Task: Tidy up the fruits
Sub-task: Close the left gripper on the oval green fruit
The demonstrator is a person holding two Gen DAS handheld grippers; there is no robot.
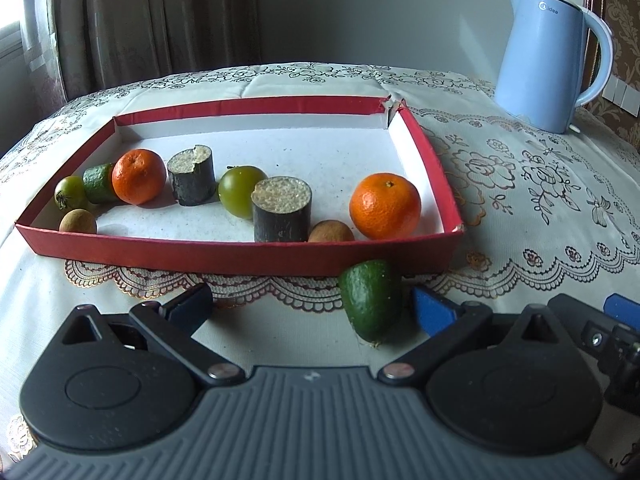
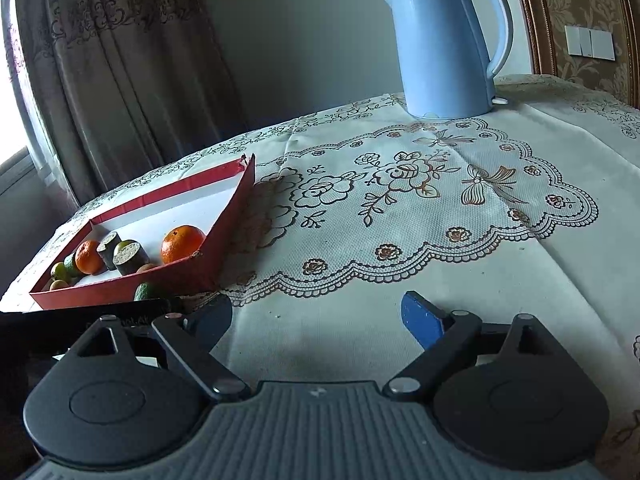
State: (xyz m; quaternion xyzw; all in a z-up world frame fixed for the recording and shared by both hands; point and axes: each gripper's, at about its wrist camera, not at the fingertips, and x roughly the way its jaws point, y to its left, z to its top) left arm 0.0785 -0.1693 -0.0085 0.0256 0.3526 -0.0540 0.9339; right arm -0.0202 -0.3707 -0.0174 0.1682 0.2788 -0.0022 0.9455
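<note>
A red box lid with a white floor holds two oranges, two dark sugarcane pieces, green tomatoes, small brown longans and a green fruit piece. A green avocado-like fruit lies on the cloth in front of the box, between my left gripper's open fingers, close to the right one. My right gripper is open and empty over the cloth, right of the box.
A blue electric kettle stands at the back right of the table. A lace doily covers the cloth to the right of the box. Curtains hang behind the table on the left.
</note>
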